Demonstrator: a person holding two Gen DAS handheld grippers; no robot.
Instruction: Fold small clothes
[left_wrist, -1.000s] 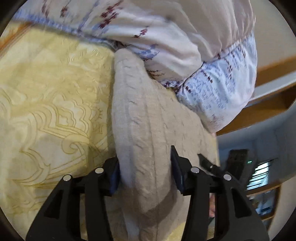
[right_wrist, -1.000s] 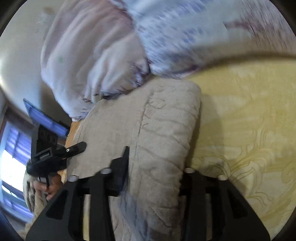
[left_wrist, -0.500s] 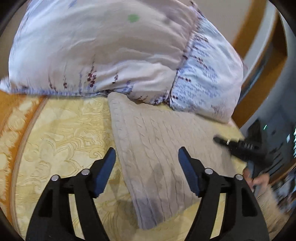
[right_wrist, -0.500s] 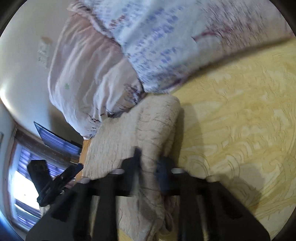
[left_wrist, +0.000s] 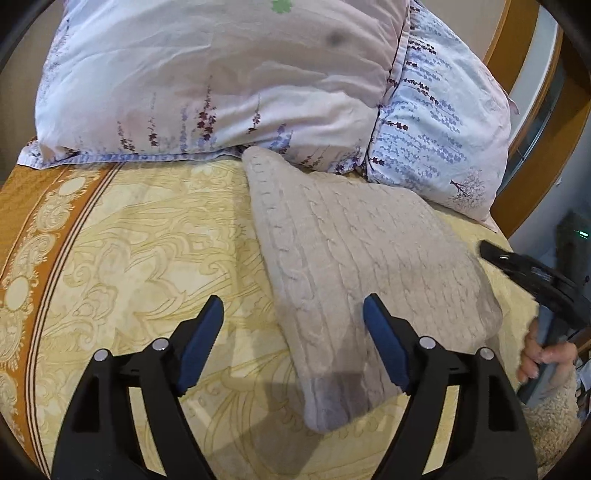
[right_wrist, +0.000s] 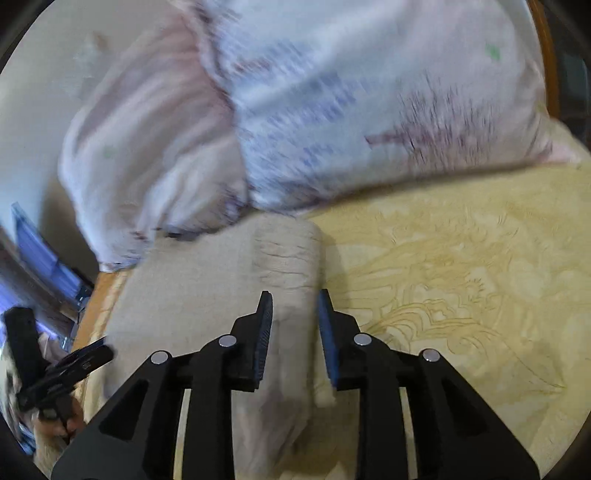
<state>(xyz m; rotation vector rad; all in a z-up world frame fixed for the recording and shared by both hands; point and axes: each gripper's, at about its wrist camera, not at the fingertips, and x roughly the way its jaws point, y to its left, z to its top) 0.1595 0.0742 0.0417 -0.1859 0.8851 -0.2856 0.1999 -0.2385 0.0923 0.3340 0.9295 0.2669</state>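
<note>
Jaws of left gripper (left_wrist: 293, 334) and right gripper (right_wrist: 294, 325) opening, gripping nothing, hovering over folded beige cable-knit sweater (left_wrist: 354, 254) lying on yellow patterned bedspread (left_wrist: 140, 251).

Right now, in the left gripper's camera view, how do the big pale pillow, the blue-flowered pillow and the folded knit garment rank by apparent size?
1. Big pale pillow, clearly largest.
2. Folded knit garment.
3. Blue-flowered pillow.
The garment lies nearer the camera and the big pillow partly covers the blue-flowered one, so the last two are unsure.
</note>
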